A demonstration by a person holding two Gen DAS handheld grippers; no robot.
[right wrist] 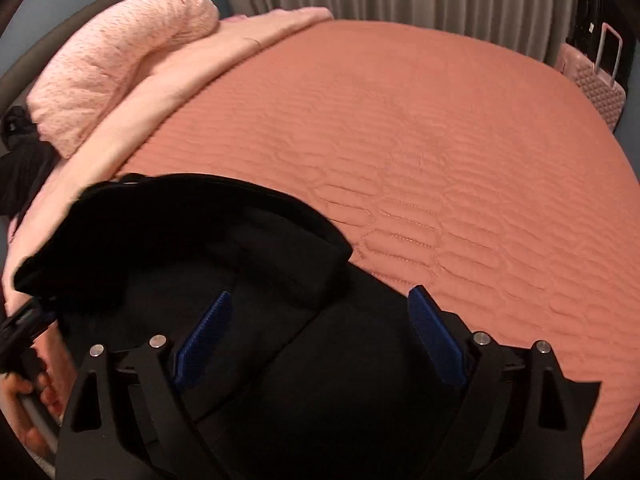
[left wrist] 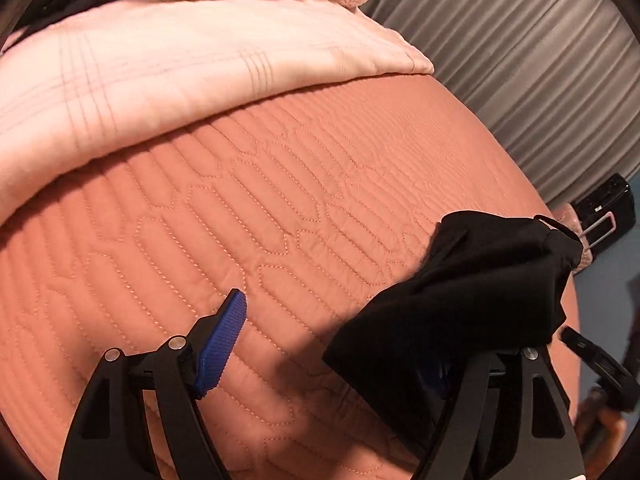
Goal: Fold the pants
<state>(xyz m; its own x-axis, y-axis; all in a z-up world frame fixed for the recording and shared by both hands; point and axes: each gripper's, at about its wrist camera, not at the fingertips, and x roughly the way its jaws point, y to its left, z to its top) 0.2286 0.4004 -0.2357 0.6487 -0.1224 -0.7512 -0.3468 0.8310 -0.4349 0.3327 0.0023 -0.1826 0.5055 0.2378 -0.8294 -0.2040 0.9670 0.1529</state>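
The black pants [left wrist: 472,288] are bunched over the right finger of my left gripper [left wrist: 332,344], hiding that pad. The left blue pad [left wrist: 222,340] stands bare and far from it, so the jaws are wide open above the orange quilted bedspread [left wrist: 260,220]. In the right wrist view the pants [right wrist: 248,264] lie spread under and between my right gripper's [right wrist: 320,336] two blue pads [right wrist: 436,336], which are wide apart. The cloth is not pinched.
A pale pink folded blanket [left wrist: 180,80] and a pink speckled pillow [right wrist: 112,72] lie at the bed's head. Grey curtains [left wrist: 520,60] hang behind. A pink suitcase [right wrist: 600,92] stands past the bed's far right corner. A hand [right wrist: 24,412] holds the other gripper at lower left.
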